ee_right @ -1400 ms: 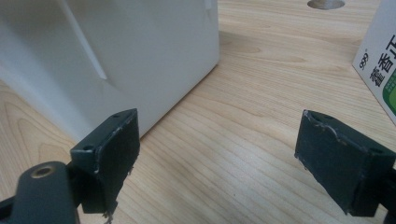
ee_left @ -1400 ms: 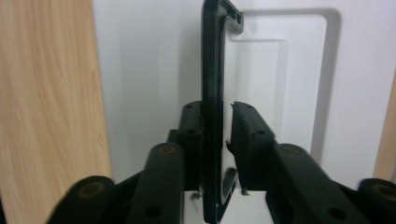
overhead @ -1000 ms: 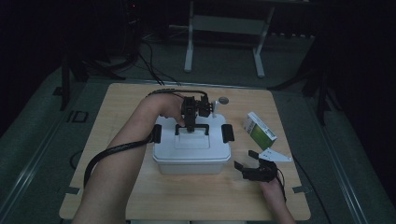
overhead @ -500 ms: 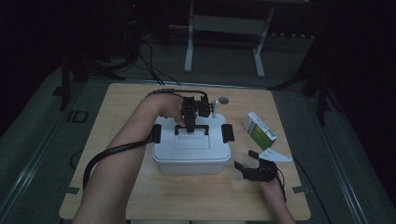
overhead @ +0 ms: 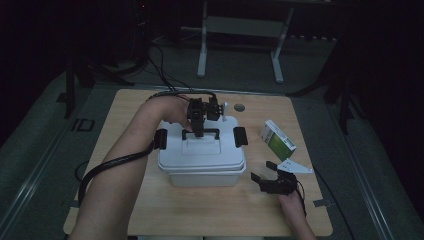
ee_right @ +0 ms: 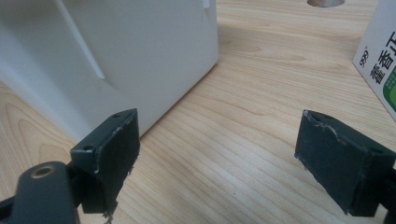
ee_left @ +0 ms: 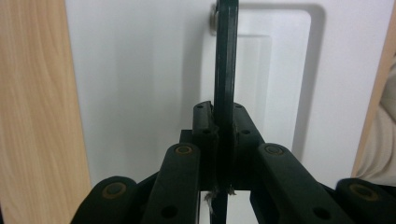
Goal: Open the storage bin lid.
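White plastic, the box [overhead: 202, 159] sits mid-table [overhead: 150, 215] with your left claw [overhead: 199, 131] directly above its lid, jaws clamped tight on the black handle [ee_left: 225, 70], which stands upright between them. Your right claw [overhead: 264, 171] rests low on the wood, jaws spread wide and empty, the box just ahead to its left, the green-and-white carton [overhead: 277, 139] ahead to its right.

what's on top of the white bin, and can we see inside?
On the white storage box sits its white lid, with a black latch at each end. The left gripper is shut on the lid's black handle. The lid covers the inside, so any contents are hidden.
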`<action>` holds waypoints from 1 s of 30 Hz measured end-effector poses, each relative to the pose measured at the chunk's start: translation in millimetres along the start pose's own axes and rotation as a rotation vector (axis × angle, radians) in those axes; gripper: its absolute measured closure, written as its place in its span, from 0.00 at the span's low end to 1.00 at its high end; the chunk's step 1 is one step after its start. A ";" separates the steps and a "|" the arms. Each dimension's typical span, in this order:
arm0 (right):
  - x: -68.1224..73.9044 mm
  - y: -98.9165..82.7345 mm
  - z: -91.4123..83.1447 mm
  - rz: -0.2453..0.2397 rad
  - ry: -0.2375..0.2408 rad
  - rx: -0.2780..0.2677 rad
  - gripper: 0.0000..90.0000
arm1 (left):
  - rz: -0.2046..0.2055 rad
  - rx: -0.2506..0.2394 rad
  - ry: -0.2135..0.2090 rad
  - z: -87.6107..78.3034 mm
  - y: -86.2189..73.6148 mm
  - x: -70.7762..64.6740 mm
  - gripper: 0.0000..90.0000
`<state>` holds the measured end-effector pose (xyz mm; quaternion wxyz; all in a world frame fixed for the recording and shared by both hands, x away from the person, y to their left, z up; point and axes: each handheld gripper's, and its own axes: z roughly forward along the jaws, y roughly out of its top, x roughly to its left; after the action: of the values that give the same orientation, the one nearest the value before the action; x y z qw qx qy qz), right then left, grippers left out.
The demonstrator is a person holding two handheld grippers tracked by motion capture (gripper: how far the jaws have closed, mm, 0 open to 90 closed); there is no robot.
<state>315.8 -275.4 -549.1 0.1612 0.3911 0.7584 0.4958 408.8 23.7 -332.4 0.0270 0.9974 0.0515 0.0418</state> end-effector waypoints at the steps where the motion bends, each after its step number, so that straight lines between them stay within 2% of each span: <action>1: 0.1 0.0 -0.1 0.003 -0.001 0.001 0.15 | 0.000 0.000 0.004 0.1 -1.6 -0.5 0.93; 10: 1.1 -0.3 1.3 0.001 -0.002 0.007 0.15 | -0.023 -0.015 0.007 -2.6 -23.9 -3.1 0.93; 23: 1.1 -0.2 1.8 -0.002 -0.004 0.008 0.15 | -0.097 -0.024 0.006 -2.4 -64.7 -9.7 0.93; 30: 2.6 0.2 2.6 -0.002 -0.006 0.011 0.15 | -0.148 -0.037 0.009 -5.3 -93.7 -14.9 0.93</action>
<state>315.9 -271.8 -549.8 0.1621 0.3928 0.7610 0.4903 384.2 115.5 -333.8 0.0484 0.9900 0.1247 0.0451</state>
